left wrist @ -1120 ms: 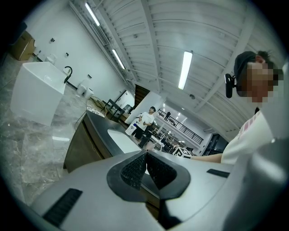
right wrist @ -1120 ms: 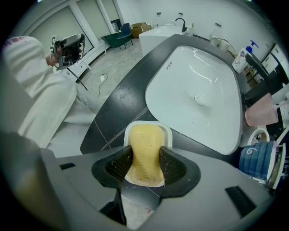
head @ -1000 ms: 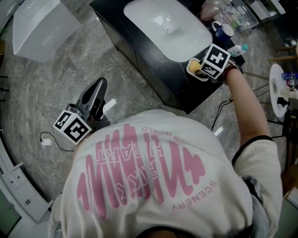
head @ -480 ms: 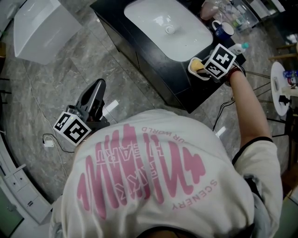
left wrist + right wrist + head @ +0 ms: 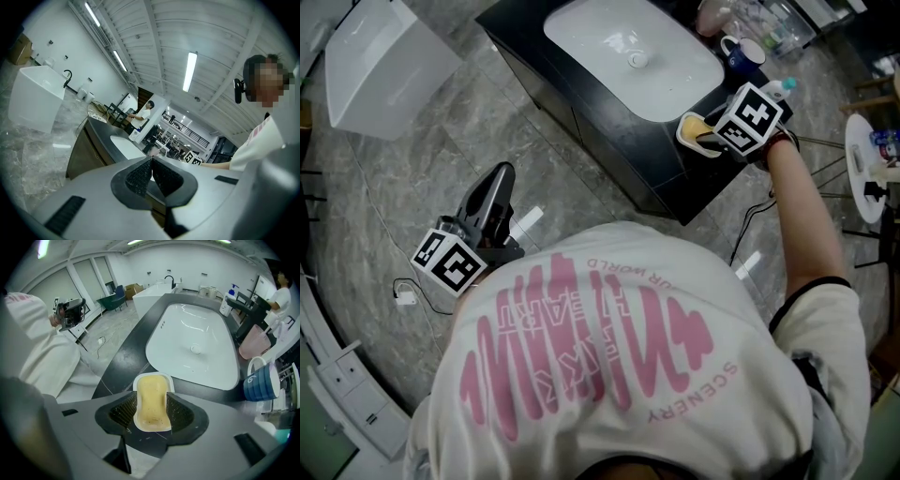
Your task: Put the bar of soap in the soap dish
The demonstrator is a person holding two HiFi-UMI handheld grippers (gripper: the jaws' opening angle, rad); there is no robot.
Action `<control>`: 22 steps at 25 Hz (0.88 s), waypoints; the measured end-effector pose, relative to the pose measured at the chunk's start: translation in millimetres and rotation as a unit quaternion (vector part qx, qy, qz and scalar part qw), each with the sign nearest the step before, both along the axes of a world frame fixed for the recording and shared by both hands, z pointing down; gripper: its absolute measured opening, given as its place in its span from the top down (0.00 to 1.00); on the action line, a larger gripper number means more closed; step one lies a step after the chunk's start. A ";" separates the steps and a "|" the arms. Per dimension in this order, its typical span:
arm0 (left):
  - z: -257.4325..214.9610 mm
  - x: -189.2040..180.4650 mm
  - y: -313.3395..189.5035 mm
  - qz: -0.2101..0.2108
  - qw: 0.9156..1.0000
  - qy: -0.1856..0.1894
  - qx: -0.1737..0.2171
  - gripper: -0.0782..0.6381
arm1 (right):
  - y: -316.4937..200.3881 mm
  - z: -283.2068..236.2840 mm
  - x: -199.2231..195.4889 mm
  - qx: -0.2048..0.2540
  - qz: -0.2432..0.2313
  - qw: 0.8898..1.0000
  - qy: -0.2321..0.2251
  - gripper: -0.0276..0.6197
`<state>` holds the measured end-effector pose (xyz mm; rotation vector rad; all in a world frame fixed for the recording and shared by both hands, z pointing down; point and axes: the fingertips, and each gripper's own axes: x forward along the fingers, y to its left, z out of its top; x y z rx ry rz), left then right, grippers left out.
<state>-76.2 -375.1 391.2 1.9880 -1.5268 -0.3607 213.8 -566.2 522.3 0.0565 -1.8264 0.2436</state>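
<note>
Soap bar (image 5: 151, 405) pinched betw. R gripper (image 5: 151, 397) jaws, over dish (image 5: 137, 380); L gripper (image 5: 151, 161) closed

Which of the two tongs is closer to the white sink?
The right. The right tongs are over the counter just beside the sink, closed on the soap dish. The left tongs hang over the floor, away from the counter, closed and empty.

The right gripper (image 5: 703, 138) reached the soap dish (image 5: 685, 131) holding yellow soap (image 5: 695, 124) on the counter (image 5: 581, 94) by the sink (image 5: 628, 56).
</note>
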 end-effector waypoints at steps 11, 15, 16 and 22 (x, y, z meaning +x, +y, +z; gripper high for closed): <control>-5.2 12.0 -6.4 0.052 0.999 -0.009 -0.014 0.88 | -12.8 -96.8 20.4 -0.009 0.292 0.893 -0.342 0.66; -8.9 29.1 -12.5 0.092 0.996 -0.010 -0.010 0.88 | -10.0 -137.1 28.9 0.016 0.364 0.794 -0.486 0.76; -9.5 32.1 -12.7 0.102 0.995 -0.010 -0.010 0.88 | -6.8 -147.8 30.3 0.014 0.376 0.764 -0.524 0.78; -11.8 44.4 -1.2 0.165 0.986 -0.014 -0.010 0.88 | 27.6 -167.0 45.5 0.015 0.458 0.618 -0.639 0.90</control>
